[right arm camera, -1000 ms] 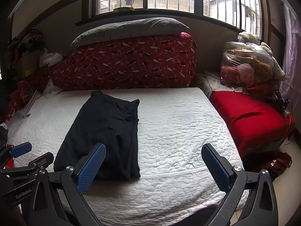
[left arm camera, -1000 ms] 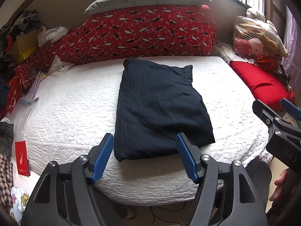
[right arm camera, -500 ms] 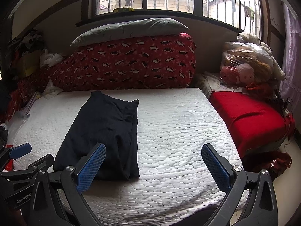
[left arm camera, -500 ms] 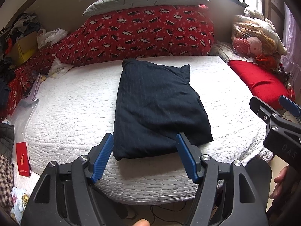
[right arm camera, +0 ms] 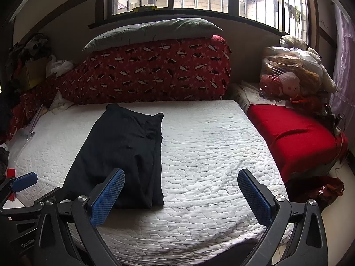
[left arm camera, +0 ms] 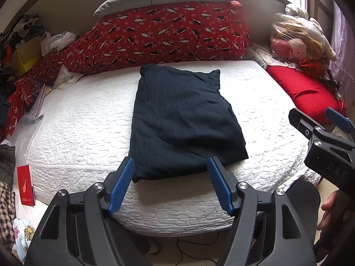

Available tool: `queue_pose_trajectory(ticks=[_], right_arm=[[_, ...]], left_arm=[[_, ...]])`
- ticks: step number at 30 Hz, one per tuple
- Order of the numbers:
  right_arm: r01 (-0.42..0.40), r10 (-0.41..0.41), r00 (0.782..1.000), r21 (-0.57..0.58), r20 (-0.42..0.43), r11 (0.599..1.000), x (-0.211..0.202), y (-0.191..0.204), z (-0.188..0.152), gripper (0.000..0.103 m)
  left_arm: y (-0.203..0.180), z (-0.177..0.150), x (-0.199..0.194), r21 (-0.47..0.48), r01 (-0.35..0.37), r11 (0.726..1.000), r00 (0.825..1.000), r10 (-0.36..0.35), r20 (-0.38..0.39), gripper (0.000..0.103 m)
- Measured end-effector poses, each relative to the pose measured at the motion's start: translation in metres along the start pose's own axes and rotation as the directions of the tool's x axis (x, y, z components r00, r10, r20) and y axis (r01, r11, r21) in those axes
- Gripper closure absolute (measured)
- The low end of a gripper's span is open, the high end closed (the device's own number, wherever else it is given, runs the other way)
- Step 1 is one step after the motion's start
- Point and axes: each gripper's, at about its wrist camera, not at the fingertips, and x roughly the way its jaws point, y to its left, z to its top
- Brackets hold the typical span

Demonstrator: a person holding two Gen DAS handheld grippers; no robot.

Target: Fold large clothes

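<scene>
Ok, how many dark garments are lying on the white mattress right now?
1: the folded dark garment lies on the white mattress, left of its middle in the right wrist view. Nothing else lies on the quilted top.

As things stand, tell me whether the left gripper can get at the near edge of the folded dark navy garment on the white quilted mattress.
Probably yes: the left gripper hangs open just short of the folded dark navy garment, nothing between them.

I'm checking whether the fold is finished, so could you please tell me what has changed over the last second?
Nothing visibly changed. The dark garment lies folded on the white mattress as before, and the left gripper and right gripper hang open at the near edge, holding nothing.
</scene>
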Motion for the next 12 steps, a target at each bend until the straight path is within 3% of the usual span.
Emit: queue_pose_trajectory(ticks=[7, 12], right_arm=[[-0.004, 0.004, 1.0, 0.006, -0.01, 1.0, 0.0019, -0.0006, -0.0021, 0.001], [-0.007, 0.008, 1.0, 0.006, -0.018, 1.0, 0.0028, 0.0008, -0.0041, 0.001]], left_arm=[[-0.0018, -0.001, -0.005, 0.0, -0.003, 1.0, 0.999, 0.003, 0.034, 0.035], [-0.0017, -0.0001, -0.0032, -0.001, 0.003, 1.0, 1.0, -0.003, 0.013, 0.035]])
